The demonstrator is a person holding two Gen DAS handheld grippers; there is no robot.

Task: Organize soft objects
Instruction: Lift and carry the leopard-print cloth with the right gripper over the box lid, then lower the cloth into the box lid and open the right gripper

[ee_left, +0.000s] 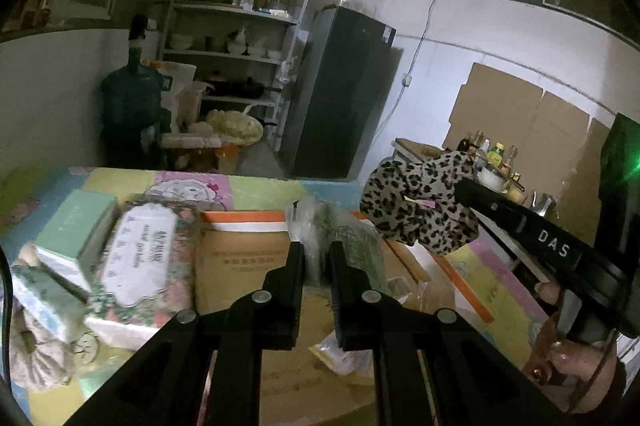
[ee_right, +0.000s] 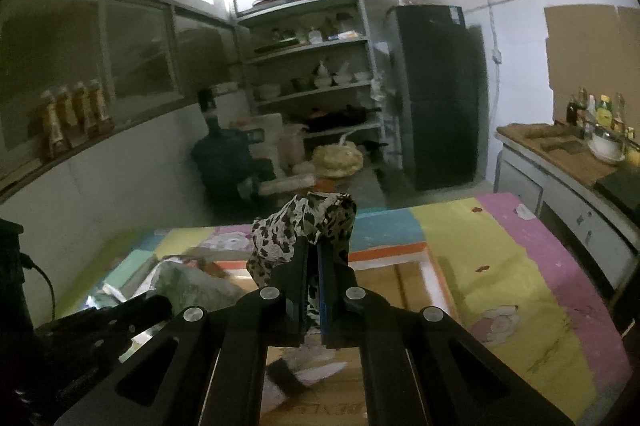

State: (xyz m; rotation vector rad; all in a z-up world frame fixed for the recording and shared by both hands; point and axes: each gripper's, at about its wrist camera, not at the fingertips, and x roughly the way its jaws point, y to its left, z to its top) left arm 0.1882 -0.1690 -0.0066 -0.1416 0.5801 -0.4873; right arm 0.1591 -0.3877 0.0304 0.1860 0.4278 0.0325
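Observation:
My left gripper (ee_left: 318,250) is shut on a clear plastic bag (ee_left: 344,238) with greenish cloth inside, held over an open cardboard box (ee_left: 244,262). To its right, my right gripper (ee_left: 468,192) holds a leopard-print cloth (ee_left: 416,210) in the air, with a hand behind it. In the right wrist view the right gripper (ee_right: 314,246) is shut on the leopard-print cloth (ee_right: 280,238), which bunches over its fingertips above the cardboard box (ee_right: 404,278). The left gripper (ee_right: 156,306) and its plastic bag (ee_right: 192,284) show at the lower left.
A colourful mat (ee_right: 500,266) covers the table. A green box (ee_left: 76,226), a floral box (ee_left: 140,258) and a knitted piece (ee_left: 32,350) lie left of the carton. Behind stand a shelf rack (ee_left: 240,38), a dark fridge (ee_left: 340,98), a water jug (ee_left: 128,98) and a counter with bottles (ee_right: 560,146).

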